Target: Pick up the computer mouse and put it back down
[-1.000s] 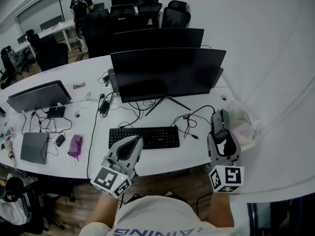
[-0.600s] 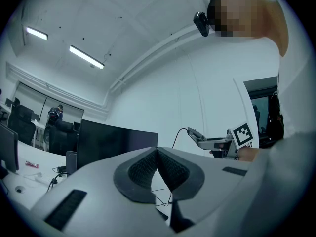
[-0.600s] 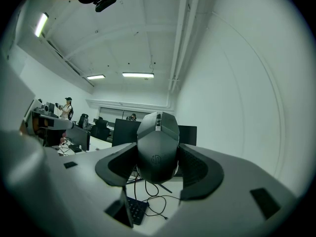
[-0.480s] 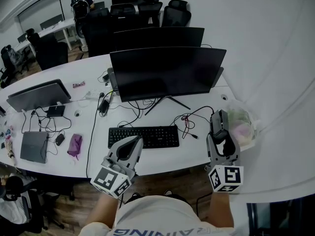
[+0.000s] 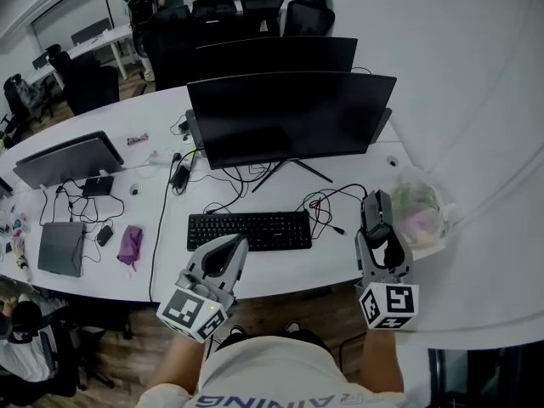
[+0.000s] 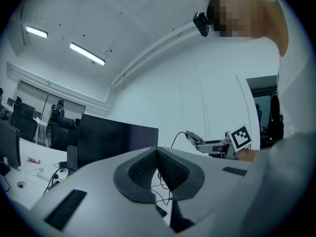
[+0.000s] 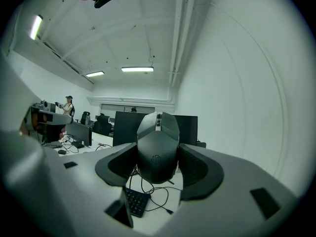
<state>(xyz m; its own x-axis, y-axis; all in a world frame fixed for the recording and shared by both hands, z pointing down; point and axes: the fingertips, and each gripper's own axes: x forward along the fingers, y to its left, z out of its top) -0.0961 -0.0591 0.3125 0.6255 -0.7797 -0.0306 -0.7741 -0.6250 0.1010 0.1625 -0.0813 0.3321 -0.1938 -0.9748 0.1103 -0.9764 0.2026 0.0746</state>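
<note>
Mouse [image 7: 157, 149]: a dark computer mouse, held up in the air above the right end of the desk [image 5: 336, 266], not lying on it.
Right gripper [image 5: 379, 224]: closed on the mouse, one jaw on each long side, with the mouse's front sticking out past the tips.
Left gripper [image 6: 157, 168]: its pads are pressed together with nothing between them. It hangs low, in front of the keyboard [image 5: 249, 230].
How it feels: I think the mouse is light and hard. Its shell looks smooth and round, so it could slip if the squeeze is weak.
Where to hold: the two long sides near the middle look best, as now. The top has buttons and a wheel, so I would keep the pads off there.
Wire: a thin black wire [image 5: 344, 192] loops on the desk near the mouse. It may be the mouse's own and could tug a little.
Putting down: a bare white spot to the right of the keyboard looks good. Lower it gently, flat side down.
</note>
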